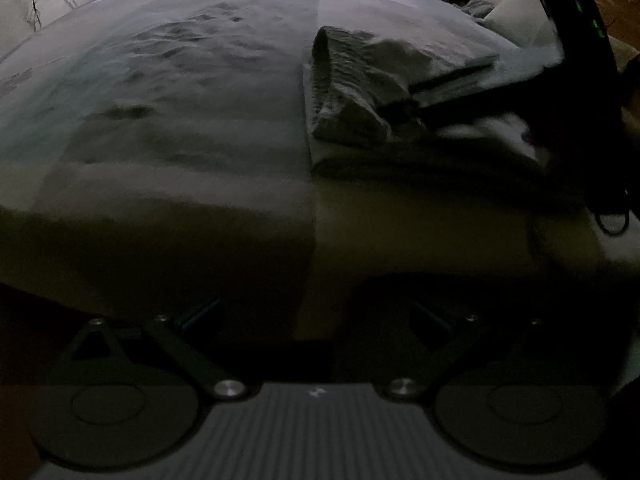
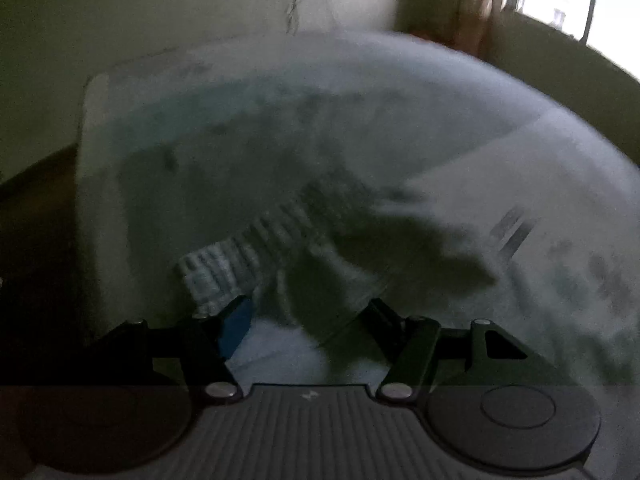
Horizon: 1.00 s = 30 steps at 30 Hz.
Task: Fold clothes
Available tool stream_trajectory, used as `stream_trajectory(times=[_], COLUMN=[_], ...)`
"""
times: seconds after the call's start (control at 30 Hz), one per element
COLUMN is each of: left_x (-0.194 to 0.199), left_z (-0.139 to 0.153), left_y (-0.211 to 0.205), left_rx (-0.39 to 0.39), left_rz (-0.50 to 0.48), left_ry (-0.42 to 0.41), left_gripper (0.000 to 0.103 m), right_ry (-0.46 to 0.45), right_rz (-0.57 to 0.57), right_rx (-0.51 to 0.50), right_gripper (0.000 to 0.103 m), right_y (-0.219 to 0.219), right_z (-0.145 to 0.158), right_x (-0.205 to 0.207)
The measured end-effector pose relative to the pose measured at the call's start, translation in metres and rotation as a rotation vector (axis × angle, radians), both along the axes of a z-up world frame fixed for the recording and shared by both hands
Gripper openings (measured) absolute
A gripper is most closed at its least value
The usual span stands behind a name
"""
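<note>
The grey ribbed knitted garment lies partly folded on the right side of the pale bed. The right hand-held gripper stands released just above it; the left hand-held gripper's jaws are too dark to tell. Smooth each fold flat before regrasping an edge.

The bed sheet shows pale grey-blue, with darker teal-grey blotches printed across it. On the sheet's right side the garment is grey-green, with a ribbed band along its edge. In the right wrist view those ribs read as light and dark stripes. The right gripper is black, with a blue pad. Beyond the bed, a cream wall.
</note>
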<state>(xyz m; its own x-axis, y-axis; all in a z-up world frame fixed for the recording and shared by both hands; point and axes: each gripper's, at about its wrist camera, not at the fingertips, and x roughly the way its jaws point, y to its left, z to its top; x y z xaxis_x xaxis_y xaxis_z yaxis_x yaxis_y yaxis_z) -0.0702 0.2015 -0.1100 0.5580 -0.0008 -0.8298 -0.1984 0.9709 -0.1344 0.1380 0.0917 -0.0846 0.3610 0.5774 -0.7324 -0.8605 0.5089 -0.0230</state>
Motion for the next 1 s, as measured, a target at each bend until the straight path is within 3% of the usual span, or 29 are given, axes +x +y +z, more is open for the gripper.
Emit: stream_trajectory(times=[0.13,0.3,0.4,0.5,0.63,0.73,0.77,0.87,1.0], left_x=[0.002,0.029,0.068,0.124,0.203,0.245,0.251,0.247,0.229], left_z=[0.006,0.037,0.063,0.083,0.074,0.041,0.027,0.008,0.029], left_y=[0.007,0.021,0.016,-0.005,-0.026,-0.021,-0.014,0.0,-0.021], left_rx=[0.033,0.054,0.026,-0.025,-0.141,-0.178,-0.174,-0.238,-0.133], left_rz=[0.0,-0.024,-0.096,-0.231,-0.313,-0.251,-0.214,-0.2,-0.213], left_ry=[0.01,-0.06,-0.14,-0.232,-0.26,-0.222,-0.196,-0.22,-0.174], left_gripper=[0.099,0.099,0.099,0.1,0.1,0.1,0.098,0.098,0.098], right_ry=[0.102,0.01,-0.002,-0.006,0.02,0.014,0.007,-0.013,-0.033], right_rz=[-0.005,-0.11,-0.184,-0.242,-0.285,-0.289,-0.291,-0.322,-0.396], right_rx=[0.103,0.099,0.092,0.072,0.068,0.05,0.042,0.01,-0.019], right_gripper=[0.07,0.08,0.086,0.089,0.09,0.091,0.091,0.092,0.095], right_y=[-0.033,-0.087,-0.121,-0.145,-0.171,-0.181,-0.186,-0.204,-0.229], right_z=[0.016,0.032,0.027,0.018,0.014,0.013,0.013,0.012,0.003], right_x=[0.003,-0.012,-0.028,-0.04,-0.054,-0.058,-0.06,-0.065,-0.07])
